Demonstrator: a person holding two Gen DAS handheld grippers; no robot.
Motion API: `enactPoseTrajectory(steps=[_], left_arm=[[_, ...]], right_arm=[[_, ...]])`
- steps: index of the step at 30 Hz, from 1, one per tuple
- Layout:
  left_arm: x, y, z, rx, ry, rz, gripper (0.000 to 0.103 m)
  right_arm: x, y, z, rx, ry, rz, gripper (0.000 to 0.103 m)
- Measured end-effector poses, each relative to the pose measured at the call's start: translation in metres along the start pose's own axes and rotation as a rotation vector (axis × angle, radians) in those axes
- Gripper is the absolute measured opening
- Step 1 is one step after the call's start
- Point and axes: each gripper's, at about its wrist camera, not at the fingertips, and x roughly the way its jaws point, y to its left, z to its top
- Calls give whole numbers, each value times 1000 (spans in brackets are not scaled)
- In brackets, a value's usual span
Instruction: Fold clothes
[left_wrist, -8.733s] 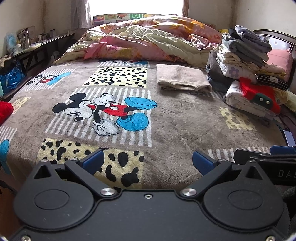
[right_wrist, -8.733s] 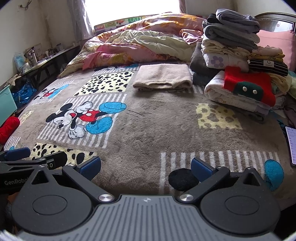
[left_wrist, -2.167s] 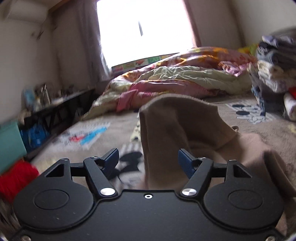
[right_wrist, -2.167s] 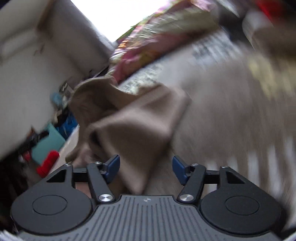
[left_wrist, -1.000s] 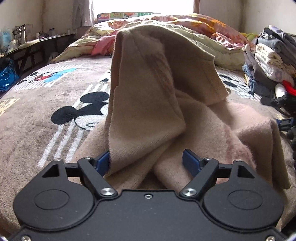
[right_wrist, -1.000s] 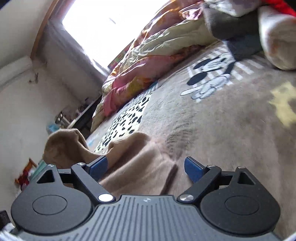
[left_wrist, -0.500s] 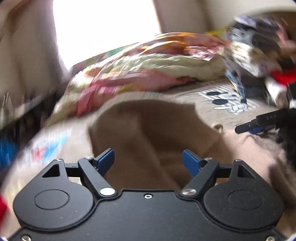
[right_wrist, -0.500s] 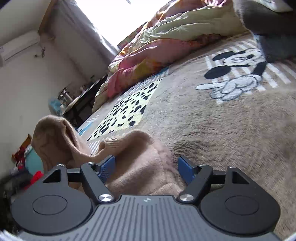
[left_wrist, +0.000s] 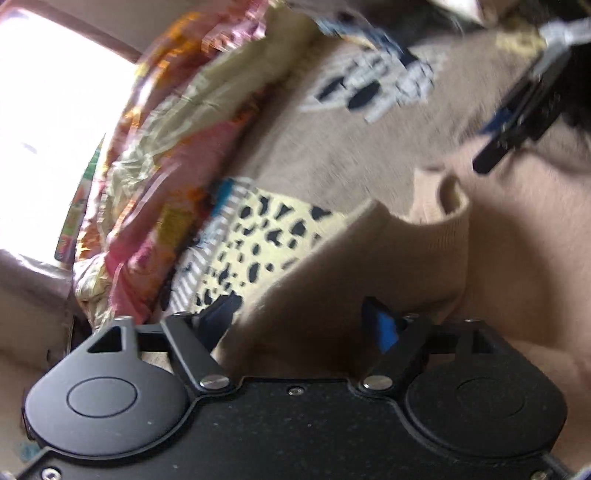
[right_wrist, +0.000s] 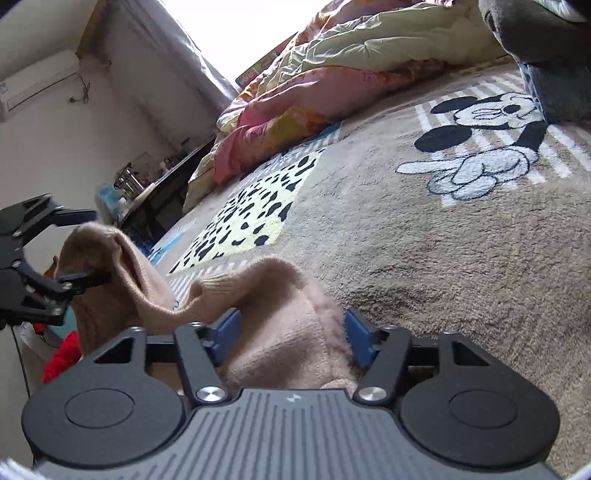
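Soft tan knit, a sweater, lies bunched near the front edge of the bed. A second ago it hung up tall like a little tent in front of the left tongs. Now that tall part has dropped, and the sweater is spread lower, with its ribbed edge curling over the spotted patch of the blanket.

Both tongs have just been closing. The right tongs have a thick lump of the sweater between their blue pads, and the pads look tight against it on both sides, so they are clamped on it. The left tongs also have sweater cloth between them. The cloth touches the pad on the far side, but the picture is blurry and I cannot tell if they are really squeezing it yet. In the right camera view the left tongs sit at the far left, by the raised end of the sweater.

I think this means the two hands are taking hold of two ends of the sweater so they can pull it flat. The folding itself has not started yet.

Farther off, a rumpled pink and yellow quilt lies along the back edge of the bed, and a grey pile of clothes sits at the right edge.
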Motion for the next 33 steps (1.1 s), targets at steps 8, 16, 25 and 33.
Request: enactPoseTrajectory(steps=[8,16,25,33], left_arm=[[-3,-3,-3,-87,-2,66,8],[-74,1,-14,-186,-108,255,7],[-216,27,-25,-288,-287,488,7],[-325,41,-35,-340,-433,597,7]], right_arm=[[-2,2,-3,0,2,12,21],[-52,46,3,-174,-184,4,16],[-182,137,15,-461,-489,-26,15],[-288,230,55,-799,-657,-128,15]])
